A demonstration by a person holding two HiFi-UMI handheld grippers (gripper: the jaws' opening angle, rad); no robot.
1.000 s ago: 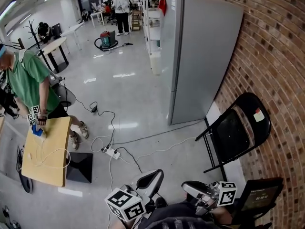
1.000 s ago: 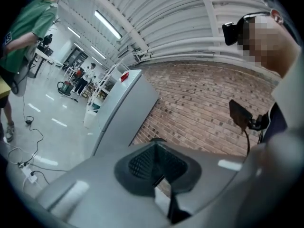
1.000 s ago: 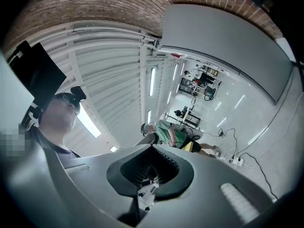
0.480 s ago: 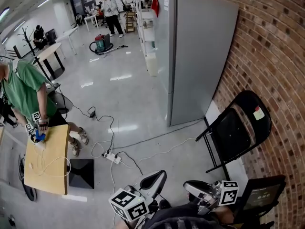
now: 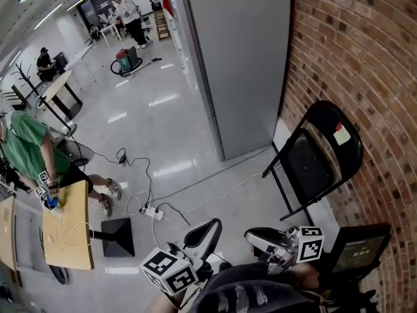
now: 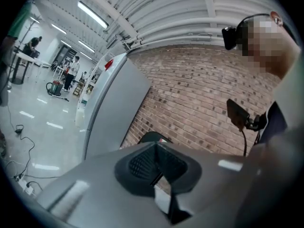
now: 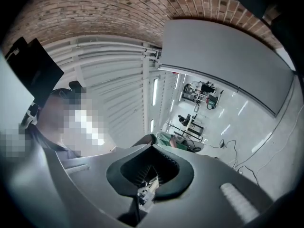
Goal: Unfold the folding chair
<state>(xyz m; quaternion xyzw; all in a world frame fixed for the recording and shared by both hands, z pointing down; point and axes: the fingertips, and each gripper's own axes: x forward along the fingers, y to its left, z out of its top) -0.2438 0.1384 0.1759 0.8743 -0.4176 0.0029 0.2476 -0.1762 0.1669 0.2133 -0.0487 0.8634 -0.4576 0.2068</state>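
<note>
The folding chair (image 5: 309,165) leans folded against the brick wall (image 5: 365,57), just beside the grey cabinet (image 5: 241,57). It is probably a stiff steel frame, fairly heavy, with slick paint. The backrest top and the seat's front edge look like the best holds. The left gripper (image 5: 202,232) and right gripper (image 5: 264,238) are well short of the wall, fingers closed on nothing. Since a second ago the view has swung toward the wall, and the chair appears nearer.

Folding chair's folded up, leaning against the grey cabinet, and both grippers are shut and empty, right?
Not quite. In the head view the folding chair leans against the brick wall, beside the grey cabinet, not on it. The left gripper and right gripper are shut and empty.
</note>
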